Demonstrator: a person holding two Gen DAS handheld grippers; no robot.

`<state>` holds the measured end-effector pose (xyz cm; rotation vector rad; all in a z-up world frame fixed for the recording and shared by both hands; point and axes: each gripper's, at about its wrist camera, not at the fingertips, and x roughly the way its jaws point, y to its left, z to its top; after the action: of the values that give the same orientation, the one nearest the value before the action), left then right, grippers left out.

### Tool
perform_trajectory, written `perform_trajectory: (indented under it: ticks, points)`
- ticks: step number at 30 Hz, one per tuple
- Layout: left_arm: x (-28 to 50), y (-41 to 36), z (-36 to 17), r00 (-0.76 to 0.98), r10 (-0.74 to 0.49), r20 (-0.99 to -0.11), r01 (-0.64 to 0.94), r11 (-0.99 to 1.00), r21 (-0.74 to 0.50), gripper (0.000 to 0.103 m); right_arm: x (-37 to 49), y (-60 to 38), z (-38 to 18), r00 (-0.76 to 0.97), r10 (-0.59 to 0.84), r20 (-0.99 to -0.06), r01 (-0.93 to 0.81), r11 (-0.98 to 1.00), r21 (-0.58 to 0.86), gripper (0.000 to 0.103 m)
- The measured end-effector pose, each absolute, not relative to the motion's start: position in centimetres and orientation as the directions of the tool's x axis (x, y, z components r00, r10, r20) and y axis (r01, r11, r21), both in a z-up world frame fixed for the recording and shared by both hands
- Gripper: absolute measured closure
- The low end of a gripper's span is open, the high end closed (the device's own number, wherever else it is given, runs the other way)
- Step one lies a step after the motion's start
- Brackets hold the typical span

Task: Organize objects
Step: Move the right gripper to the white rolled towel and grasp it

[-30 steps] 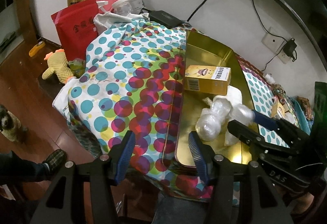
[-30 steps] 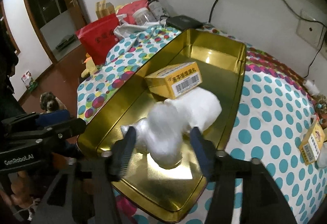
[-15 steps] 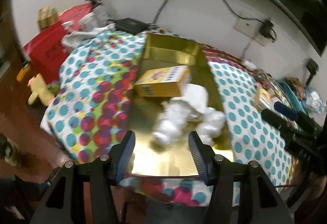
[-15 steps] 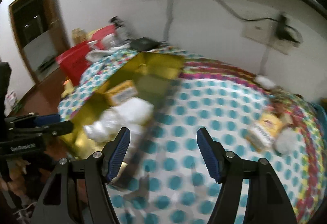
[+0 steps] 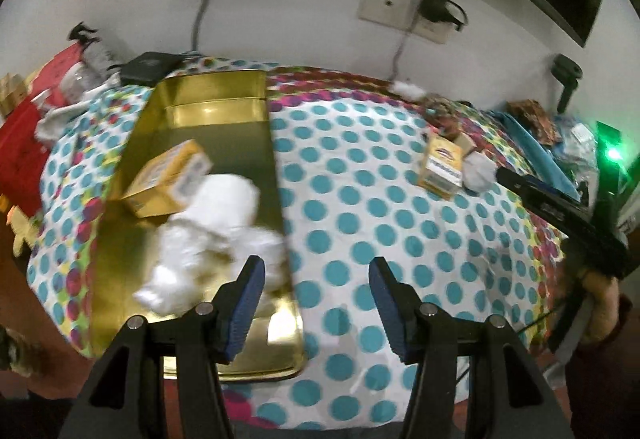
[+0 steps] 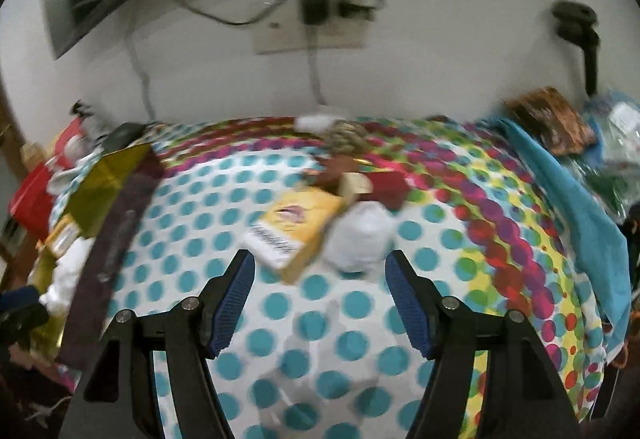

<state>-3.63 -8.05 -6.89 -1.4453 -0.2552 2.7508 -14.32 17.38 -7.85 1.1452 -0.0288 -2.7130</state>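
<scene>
The right gripper (image 6: 318,299) is wide apart and holds nothing above the dotted tablecloth (image 6: 304,323), with a yellow box (image 6: 294,233) and a white bundle (image 6: 358,239) lying just beyond its fingertips, touching each other. The left gripper (image 5: 316,305) is also wide and empty, near the gold tray (image 5: 212,107), which holds another yellow box (image 5: 168,179) and white plastic bags (image 5: 212,231).

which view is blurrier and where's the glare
Right wrist: heavier motion smear across the yellow box, the white bundle and the wall socket. Left wrist: milder blur; glare on the gold tray floor, green lamp flare at right.
</scene>
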Motion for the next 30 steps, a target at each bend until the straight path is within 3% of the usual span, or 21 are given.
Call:
perform_trajectory:
  ticks: [12, 19, 22, 30]
  points:
    - [-6.0, -3.2, -7.7, -0.543, 0.113, -0.832, -0.012, -0.992, -0.126, 0.047, -18.9, 19.2, -11.6, -0.652, -0.183, -0.736, 0.097, -0.983, 0.159, 0.037]
    - [-7.1, -2.4, -8.4, -0.527, 0.105, -0.843, -0.016, -0.993, -0.113, 0.047, -20.1, 18.9, -12.9, -0.627, -0.205, -0.751, 0.107, -0.978, 0.178, 0.046]
    - [-7.7, -2.0, -8.8, -0.511, 0.105, -0.853, -0.015, -0.993, -0.113, 0.047, -20.6, 18.8, -13.5, -0.610, -0.215, -0.762, 0.114, -0.976, 0.184, 0.057]
    - [-10.4, -0.2, -9.1, -0.515, 0.123, -0.848, -0.043, -0.992, -0.117, 0.047, -20.2, 19.1, -13.5, -0.647, -0.150, -0.747, 0.115, -0.988, 0.099, 0.062]
